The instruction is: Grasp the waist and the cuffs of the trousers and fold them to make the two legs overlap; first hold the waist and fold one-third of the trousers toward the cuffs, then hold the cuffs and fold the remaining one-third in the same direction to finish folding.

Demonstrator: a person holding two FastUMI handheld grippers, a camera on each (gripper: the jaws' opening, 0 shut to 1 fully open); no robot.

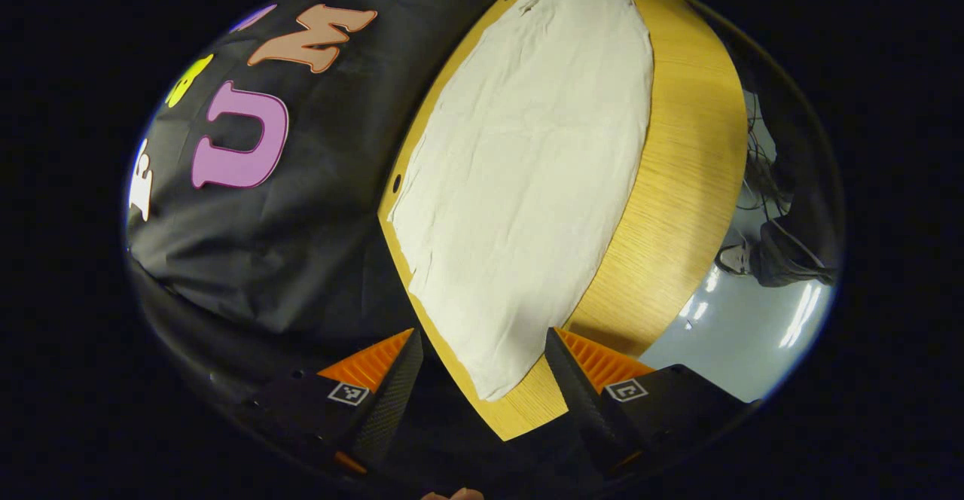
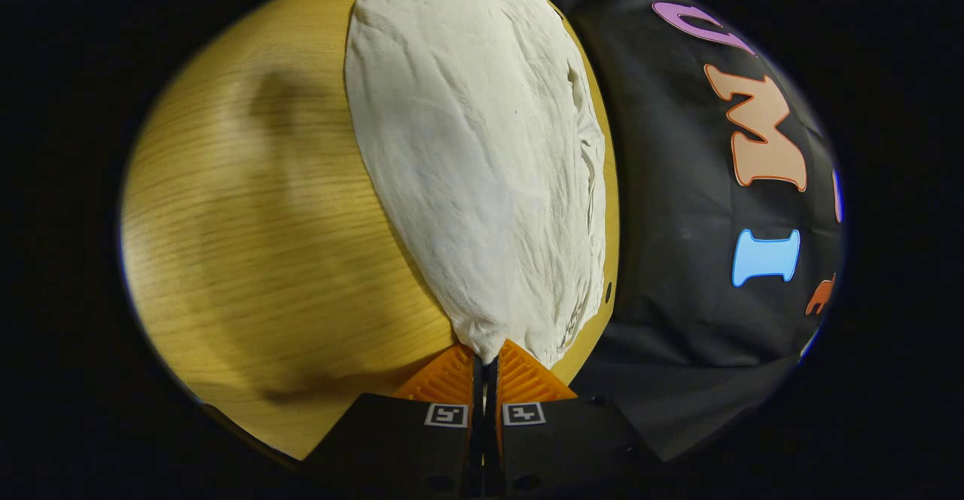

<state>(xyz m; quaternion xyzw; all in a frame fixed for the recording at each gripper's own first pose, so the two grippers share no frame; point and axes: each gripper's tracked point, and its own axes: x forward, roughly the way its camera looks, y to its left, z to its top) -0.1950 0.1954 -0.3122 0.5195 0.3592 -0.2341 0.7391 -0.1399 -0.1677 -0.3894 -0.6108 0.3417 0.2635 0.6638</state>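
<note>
Cream-white trousers [image 1: 527, 161] lie flat and lengthwise on the wooden table [image 1: 678, 184]. My left gripper [image 1: 483, 334] is open, hovering at the near end of the cloth, and the rounded tip of the fabric lies between its spread fingers [image 1: 392, 368] without either one touching it. In the right gripper view the trousers [image 2: 474, 146] stretch away from me, wrinkled along their right edge. There my right gripper [image 2: 487, 349] is shut, with the nearest corner of the cloth pinched between its fingertips. Whether each end is waist or cuffs I cannot tell.
The black booth cloth [image 1: 301, 244] hangs close along one long edge of the table. Bare wood [image 2: 263, 221] spreads wide on the other side. Beyond the table edge lie a pale floor [image 1: 738, 334], dark cables and a dark bag [image 1: 791, 251].
</note>
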